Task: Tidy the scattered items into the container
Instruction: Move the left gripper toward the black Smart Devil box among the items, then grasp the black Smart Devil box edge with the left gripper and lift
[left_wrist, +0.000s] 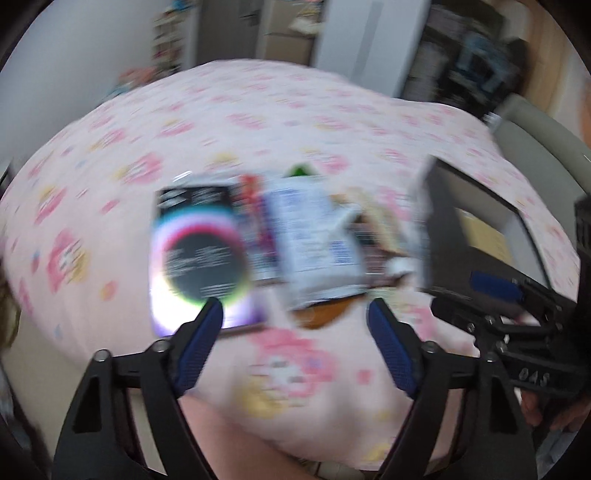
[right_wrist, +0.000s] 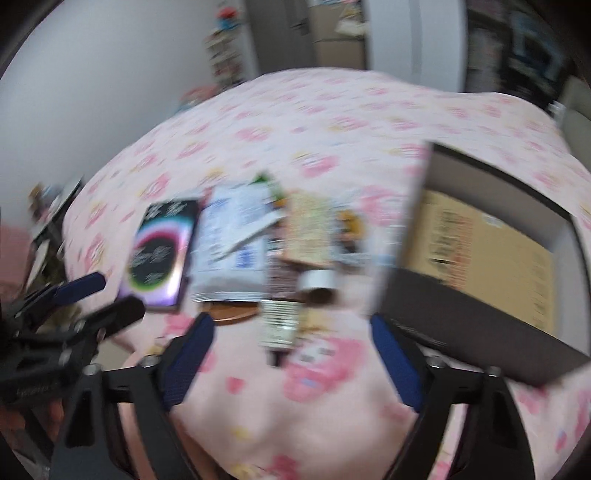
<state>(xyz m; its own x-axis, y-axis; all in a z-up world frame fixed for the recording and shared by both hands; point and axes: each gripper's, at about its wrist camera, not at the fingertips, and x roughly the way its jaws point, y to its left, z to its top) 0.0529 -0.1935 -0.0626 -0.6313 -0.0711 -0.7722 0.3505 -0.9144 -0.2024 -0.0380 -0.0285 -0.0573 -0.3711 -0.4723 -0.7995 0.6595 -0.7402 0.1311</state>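
Both views are motion-blurred. Scattered items lie in a pile on the pink patterned bed: a black box with a rainbow ring (left_wrist: 201, 254) (right_wrist: 160, 251), a white-blue pouch (left_wrist: 317, 240) (right_wrist: 232, 243), a tan packet (right_wrist: 308, 230), a small white jar (right_wrist: 317, 282) and a striped tube (right_wrist: 279, 323). The dark open box (left_wrist: 476, 236) (right_wrist: 443, 314) with a cardboard sheet inside stands to the right. My left gripper (left_wrist: 295, 317) is open and empty just short of the pile. My right gripper (right_wrist: 291, 328) is open and empty above the tube's near side.
The pink bedspread (left_wrist: 258, 122) fills the scene. White wall to the left, shelves and cupboards behind the bed, a grey headboard (left_wrist: 535, 147) at right. The right gripper shows at the right of the left wrist view (left_wrist: 517, 306); the left gripper shows at the left of the right wrist view (right_wrist: 74, 306).
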